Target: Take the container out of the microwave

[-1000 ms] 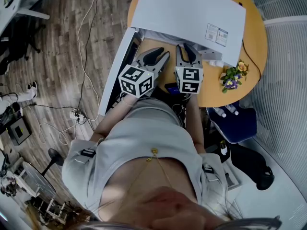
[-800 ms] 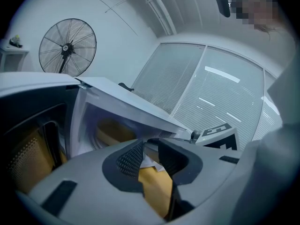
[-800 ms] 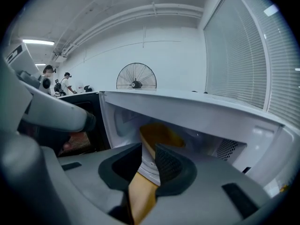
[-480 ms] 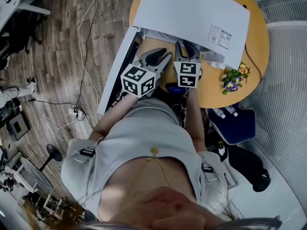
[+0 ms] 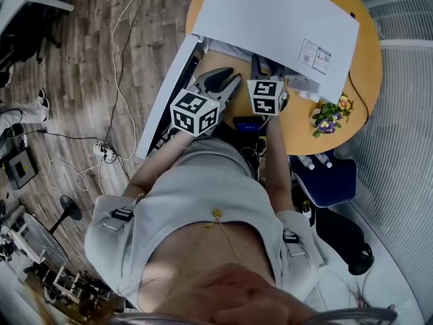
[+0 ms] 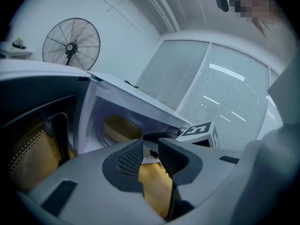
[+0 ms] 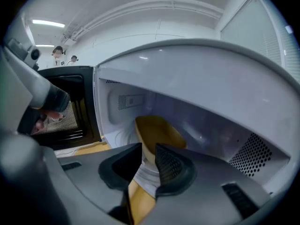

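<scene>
A white microwave (image 5: pixel 277 19) stands on a round wooden table (image 5: pixel 362 73), its door (image 5: pixel 166 100) swung open to the left. In the right gripper view a yellow-brown container (image 7: pixel 159 128) sits on the turntable inside. My right gripper (image 7: pixel 148 151) is open by a narrow gap, its tips at the container's near rim; I cannot tell if they touch it. From the head view, the right gripper (image 5: pixel 260 63) reaches into the opening. The left gripper (image 5: pixel 222 80) is open in front of the cavity, holding nothing. The left gripper view (image 6: pixel 150 146) shows the container (image 6: pixel 116 127) deeper inside.
A small pot of flowers (image 5: pixel 328 110) stands at the table's right edge. A blue chair (image 5: pixel 331 178) with bottles (image 5: pixel 318 158) is just right of me. Cables and a power strip (image 5: pixel 101 160) lie on the wooden floor at left. A standing fan (image 6: pixel 71 46) is behind the door.
The right gripper has moved forward, its jaws now inside the microwave opening. The left gripper has stayed about where it was.
</scene>
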{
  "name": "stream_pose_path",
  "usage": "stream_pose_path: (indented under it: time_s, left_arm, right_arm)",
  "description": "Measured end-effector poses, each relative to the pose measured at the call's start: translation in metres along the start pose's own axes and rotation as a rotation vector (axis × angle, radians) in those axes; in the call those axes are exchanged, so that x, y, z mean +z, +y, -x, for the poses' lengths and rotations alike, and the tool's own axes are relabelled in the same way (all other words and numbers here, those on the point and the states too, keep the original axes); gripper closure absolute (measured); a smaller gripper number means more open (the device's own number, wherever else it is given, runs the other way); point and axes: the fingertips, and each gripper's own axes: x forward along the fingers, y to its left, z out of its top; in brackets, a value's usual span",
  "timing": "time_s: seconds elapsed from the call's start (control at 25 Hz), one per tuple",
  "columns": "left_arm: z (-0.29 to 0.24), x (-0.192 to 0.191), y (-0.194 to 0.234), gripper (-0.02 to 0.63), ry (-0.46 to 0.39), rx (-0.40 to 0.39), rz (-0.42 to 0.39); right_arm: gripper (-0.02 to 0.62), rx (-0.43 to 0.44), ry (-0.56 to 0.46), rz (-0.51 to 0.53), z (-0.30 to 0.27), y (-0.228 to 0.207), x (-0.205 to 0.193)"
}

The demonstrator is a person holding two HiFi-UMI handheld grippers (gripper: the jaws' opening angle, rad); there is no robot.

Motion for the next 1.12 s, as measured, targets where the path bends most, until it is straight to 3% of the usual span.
stream_pose_path:
  time_s: [0.32,1.12]
  left_arm:
    - [0.005,-0.005,0.008,0.503,0.002,0.026,0.016]
    - [0.014,-0.007,0.018,0.503,-0.006,0.057,0.035]
  right_arm:
    - [0.493,0.030,0.039,0.109,-0.018,0.001,-0.002]
    - [0.476,0.096,0.152,0.247,-0.056,0.013,-0.010]
